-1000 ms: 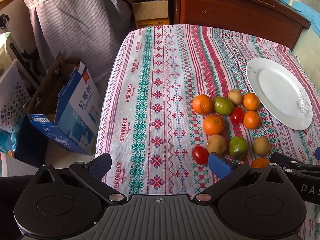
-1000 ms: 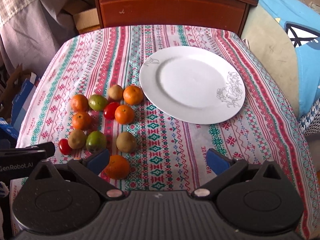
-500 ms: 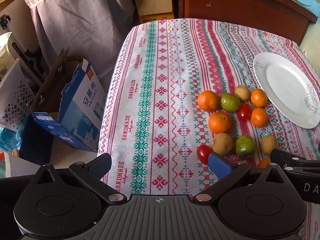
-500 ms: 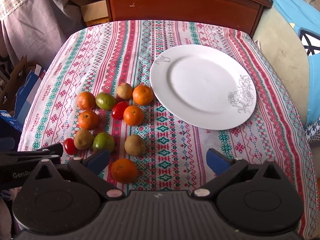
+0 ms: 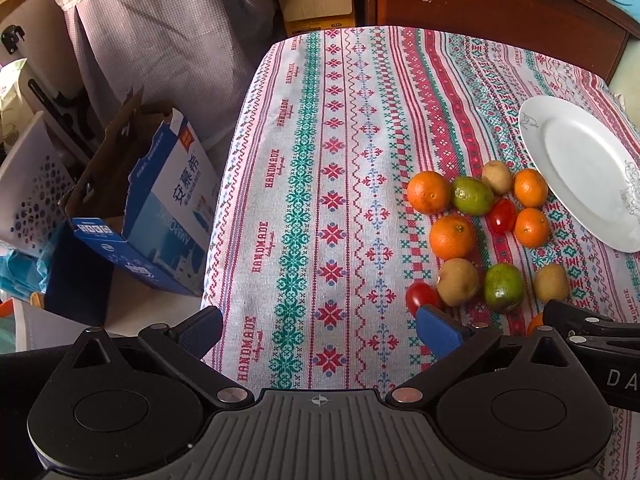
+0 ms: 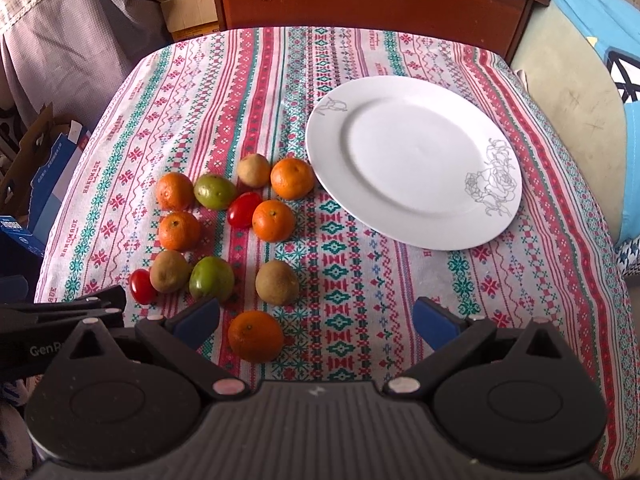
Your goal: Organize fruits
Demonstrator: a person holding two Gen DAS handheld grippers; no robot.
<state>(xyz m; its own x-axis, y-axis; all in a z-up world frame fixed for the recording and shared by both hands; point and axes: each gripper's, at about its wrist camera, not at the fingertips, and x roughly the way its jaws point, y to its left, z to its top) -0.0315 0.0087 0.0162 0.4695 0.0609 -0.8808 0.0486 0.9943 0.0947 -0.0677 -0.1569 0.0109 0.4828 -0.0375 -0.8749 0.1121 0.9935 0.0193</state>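
The right claw (image 6: 316, 322) is hovering over the near edge of the desk (image 6: 400, 288) with its blue fingers (image 6: 434, 322) spread wide and gripping nothing. The nearest orange (image 6: 255, 335) is lying between those fingers, close to the left one, which is partly covering it. The left claw (image 5: 318, 330) is likewise spread wide and empty, its right finger (image 5: 438, 330) sitting just in front of a red tomato (image 5: 420, 297).

Taking the white plate (image 6: 416, 220) as landmark, all fruit is lying on the patterned tablecloth (image 5: 320, 184) to the plate's left, none on the plate. Nearest its rim are two oranges (image 6: 292, 178) and a kiwi (image 6: 253, 170). A second tomato (image 6: 243, 210) is touching the lower of those oranges. Further left of the plate are a green fruit (image 6: 214, 191) and two more oranges (image 6: 175, 191). Left and nearer the claws are a kiwi (image 6: 277, 282), a second green fruit (image 6: 211, 283) and another kiwi (image 6: 169, 271).

A blue carton (image 5: 160, 200) is standing on the floor beyond the desk edge farthest from the plate.
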